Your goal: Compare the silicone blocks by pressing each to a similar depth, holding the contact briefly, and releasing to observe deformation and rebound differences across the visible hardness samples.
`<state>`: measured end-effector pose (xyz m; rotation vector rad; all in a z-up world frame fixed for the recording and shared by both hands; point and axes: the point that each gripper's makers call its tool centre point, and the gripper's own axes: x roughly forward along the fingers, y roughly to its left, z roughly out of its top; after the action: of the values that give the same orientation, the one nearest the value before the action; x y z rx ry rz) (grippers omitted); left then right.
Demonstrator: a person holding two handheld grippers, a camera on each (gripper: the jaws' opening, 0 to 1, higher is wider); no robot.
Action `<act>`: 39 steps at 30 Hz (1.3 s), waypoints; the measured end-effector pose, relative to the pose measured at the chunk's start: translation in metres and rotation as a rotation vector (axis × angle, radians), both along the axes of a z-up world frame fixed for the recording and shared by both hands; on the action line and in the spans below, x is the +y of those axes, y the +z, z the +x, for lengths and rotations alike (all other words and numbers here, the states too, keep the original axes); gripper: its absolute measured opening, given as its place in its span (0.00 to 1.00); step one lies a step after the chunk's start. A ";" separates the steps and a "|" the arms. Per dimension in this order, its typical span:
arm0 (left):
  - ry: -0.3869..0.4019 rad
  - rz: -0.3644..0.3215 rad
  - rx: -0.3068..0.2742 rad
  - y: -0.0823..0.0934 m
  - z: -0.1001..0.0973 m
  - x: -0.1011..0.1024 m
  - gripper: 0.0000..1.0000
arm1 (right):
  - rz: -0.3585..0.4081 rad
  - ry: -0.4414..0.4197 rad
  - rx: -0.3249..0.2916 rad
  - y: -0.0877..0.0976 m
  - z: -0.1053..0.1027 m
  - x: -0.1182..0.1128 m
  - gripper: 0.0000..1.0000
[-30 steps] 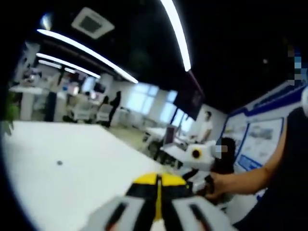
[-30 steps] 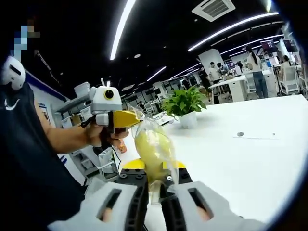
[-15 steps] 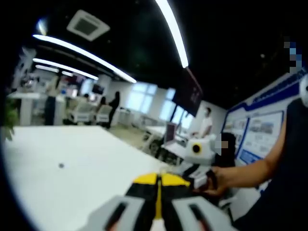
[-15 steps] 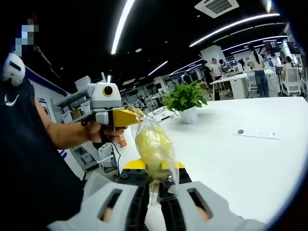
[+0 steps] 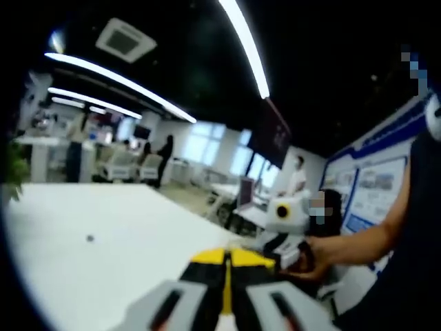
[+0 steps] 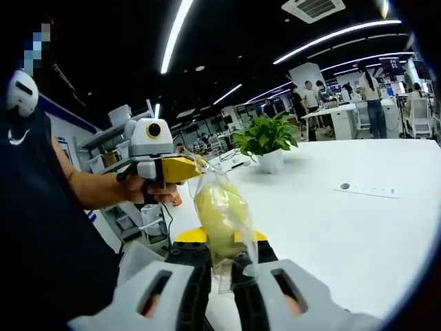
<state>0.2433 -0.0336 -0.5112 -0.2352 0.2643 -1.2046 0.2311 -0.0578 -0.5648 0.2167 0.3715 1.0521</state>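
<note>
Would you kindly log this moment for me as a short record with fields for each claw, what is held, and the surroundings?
right claw: shut on the lower edge of a clear bag
clear bag: holds a yellow lump; raised above the white table
left claw: yellow tips at the bag's top, apparently pinching it; in its own view the jaws look closed
potted plant: standing on the table, behind the bag
small dark disc: lying on the table
silicone blocks: none clearly identifiable

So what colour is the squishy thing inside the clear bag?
Pale yellow. The lump in the clear bag shows best in the right gripper view, pinched by both grippers.
</note>
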 end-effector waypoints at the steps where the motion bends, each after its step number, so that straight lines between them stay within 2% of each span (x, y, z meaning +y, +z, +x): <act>1: 0.004 0.006 -0.014 -0.001 0.000 0.000 0.00 | -0.005 0.001 -0.002 -0.001 0.000 0.000 0.05; 10: 0.010 0.018 0.005 -0.005 -0.002 -0.001 0.00 | -0.008 0.008 -0.017 -0.007 -0.001 -0.001 0.08; 12: 0.016 0.018 -0.008 -0.004 0.000 -0.001 0.00 | 0.021 0.010 0.007 -0.006 -0.002 0.000 0.09; 17: 0.025 0.021 -0.009 -0.007 -0.002 -0.002 0.00 | 0.021 0.007 0.013 -0.010 -0.001 -0.001 0.12; 23: 0.003 0.034 -0.029 -0.004 -0.001 -0.007 0.00 | 0.025 -0.012 -0.029 -0.012 -0.001 -0.002 0.16; 27: 0.004 0.023 -0.015 -0.001 -0.001 -0.011 0.00 | 0.026 -0.028 -0.039 -0.011 0.004 -0.005 0.19; 30: 0.003 0.033 -0.025 0.001 -0.002 -0.013 0.00 | 0.034 -0.044 -0.023 -0.012 0.006 -0.006 0.25; 34: 0.003 0.029 -0.046 0.006 -0.004 -0.015 0.00 | 0.045 -0.079 -0.062 -0.008 0.011 -0.007 0.44; 37: 0.003 0.023 -0.019 0.008 -0.004 -0.015 0.00 | 0.039 -0.086 -0.059 -0.010 0.012 -0.007 0.47; 39: -0.003 0.025 -0.023 0.009 -0.006 -0.015 0.00 | 0.025 -0.094 -0.070 -0.011 0.013 -0.007 0.52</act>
<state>0.2372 -0.0486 -0.5019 -0.1989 0.2593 -1.2054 0.2437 -0.0649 -0.5754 0.2174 0.2823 0.9699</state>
